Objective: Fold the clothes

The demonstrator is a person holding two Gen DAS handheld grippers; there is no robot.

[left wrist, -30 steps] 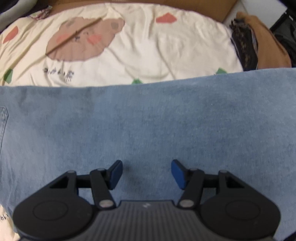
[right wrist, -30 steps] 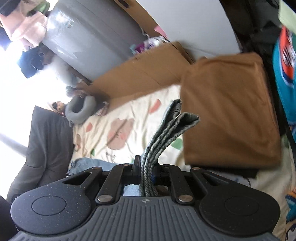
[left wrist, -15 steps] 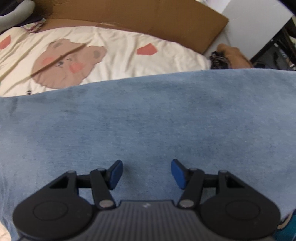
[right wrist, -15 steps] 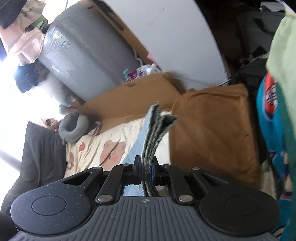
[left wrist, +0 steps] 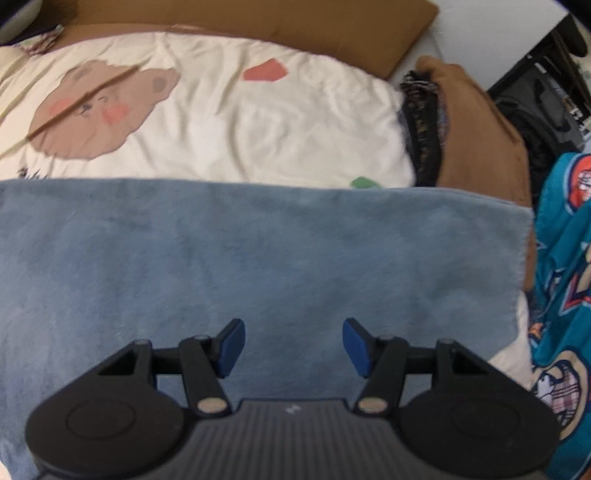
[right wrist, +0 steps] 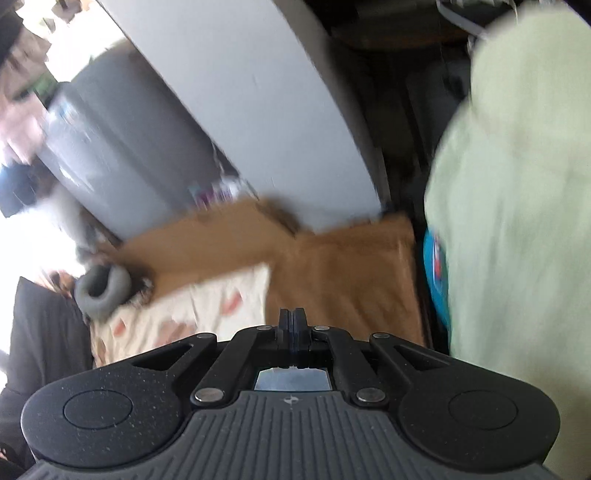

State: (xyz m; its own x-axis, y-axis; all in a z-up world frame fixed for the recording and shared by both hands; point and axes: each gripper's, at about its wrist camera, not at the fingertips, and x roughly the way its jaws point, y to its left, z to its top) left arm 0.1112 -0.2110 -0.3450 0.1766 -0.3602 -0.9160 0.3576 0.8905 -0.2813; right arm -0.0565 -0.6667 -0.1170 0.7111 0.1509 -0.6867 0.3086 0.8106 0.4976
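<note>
A folded blue denim garment [left wrist: 258, 251] lies flat across the cream bear-print sheet [left wrist: 221, 110] in the left wrist view. My left gripper [left wrist: 293, 345] is open and empty, its blue pads [left wrist: 231, 347] hovering just over the denim's near part. In the right wrist view my right gripper [right wrist: 291, 326] is shut with its jaws pressed together and no cloth between them. That view is blurred and looks toward a folded brown garment [right wrist: 351, 277] and the sheet [right wrist: 192, 314].
A brown folded garment [left wrist: 476, 122] and a dark patterned cloth [left wrist: 424, 122] lie at the sheet's right end. A teal printed garment [left wrist: 561, 295] hangs at the right. Pale green cloth [right wrist: 517, 221] hangs close on the right. Cardboard [left wrist: 258, 18] lines the far side. A grey neck pillow [right wrist: 101, 291] lies at the left.
My right gripper let go of the denim edge it was holding and is now shut empty, swinging upward. The denim's far edge dropped flat onto the sheet. My left gripper stayed open.
</note>
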